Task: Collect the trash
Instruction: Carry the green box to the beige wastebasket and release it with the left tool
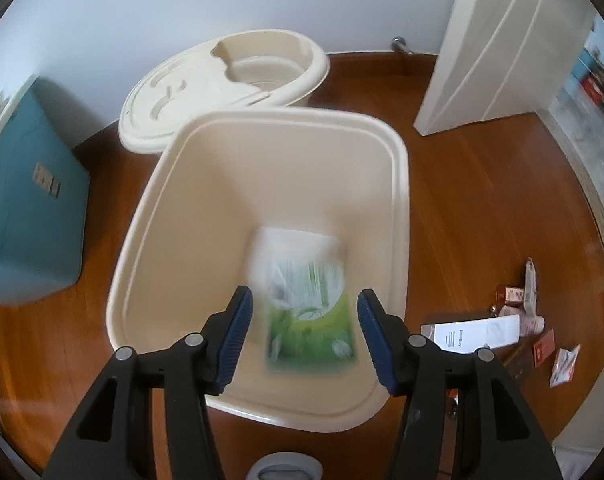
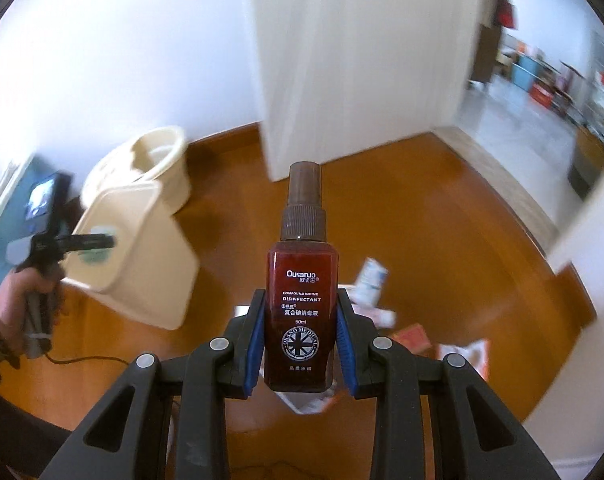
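Observation:
My left gripper (image 1: pixel 304 300) is open above the cream trash bin (image 1: pixel 398 208). A blurred green and white packet (image 1: pixel 308 300) is between and below its fingers, inside the bin and free of them. My right gripper (image 2: pixel 301 304) is shut on a dark red disinfectant spray bottle (image 2: pixel 302 280), held upright above the wooden floor. The right wrist view shows the bin (image 2: pixel 158 276) at the left with the left gripper (image 2: pixel 90 242) over its mouth.
The bin's cream lid (image 1: pixel 222 80) lies on the floor behind it. A teal box (image 1: pixel 26 208) stands at the left. Several packets and small boxes (image 1: pixel 514 320) lie on the floor at the right, also below the bottle (image 2: pixel 372 276). A white door (image 1: pixel 490 40) stands behind.

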A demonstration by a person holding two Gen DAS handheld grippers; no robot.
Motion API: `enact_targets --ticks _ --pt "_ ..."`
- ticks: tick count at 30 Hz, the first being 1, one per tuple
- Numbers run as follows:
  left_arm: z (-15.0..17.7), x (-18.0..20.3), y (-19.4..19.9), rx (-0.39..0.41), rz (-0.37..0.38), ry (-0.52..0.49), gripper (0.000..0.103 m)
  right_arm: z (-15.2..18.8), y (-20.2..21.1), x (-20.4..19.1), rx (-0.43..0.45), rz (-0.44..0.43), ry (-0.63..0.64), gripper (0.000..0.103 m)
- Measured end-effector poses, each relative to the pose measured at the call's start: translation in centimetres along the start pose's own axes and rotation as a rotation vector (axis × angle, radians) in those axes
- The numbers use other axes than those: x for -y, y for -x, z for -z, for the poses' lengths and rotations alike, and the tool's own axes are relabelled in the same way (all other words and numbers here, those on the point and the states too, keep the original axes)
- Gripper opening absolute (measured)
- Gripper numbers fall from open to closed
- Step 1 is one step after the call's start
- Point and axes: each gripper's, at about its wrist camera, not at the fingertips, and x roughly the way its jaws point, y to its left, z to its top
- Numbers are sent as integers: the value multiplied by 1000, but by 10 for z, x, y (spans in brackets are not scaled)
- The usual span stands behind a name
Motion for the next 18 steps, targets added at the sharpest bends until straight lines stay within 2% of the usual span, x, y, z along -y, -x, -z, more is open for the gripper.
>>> enact_targets --ticks 3,5,8,10,12,14,18 --pt "-13 -10 20 -1 49 0 57 -18 -22 -44 -27 -77 0 34" --pt "-27 -27 34 13 67 -33 65 -29 -36 -71 -40 -104 -5 34" --pt "-40 -48 65 30 94 -7 66 -47 -57 -117 -52 -165 14 34" --pt "-49 -71 98 69 100 36 66 -60 -74 -154 -37 -211 50 34" --pt "-52 -97 128 116 78 91 71 -71 -96 -184 -41 -249 69 34" --pt "-46 -129 156 162 103 204 77 -78 -125 -213 -81 -279 67 34" --pt "-40 -159 163 186 142 353 77 -78 -190 -267 -199 -318 84 34"
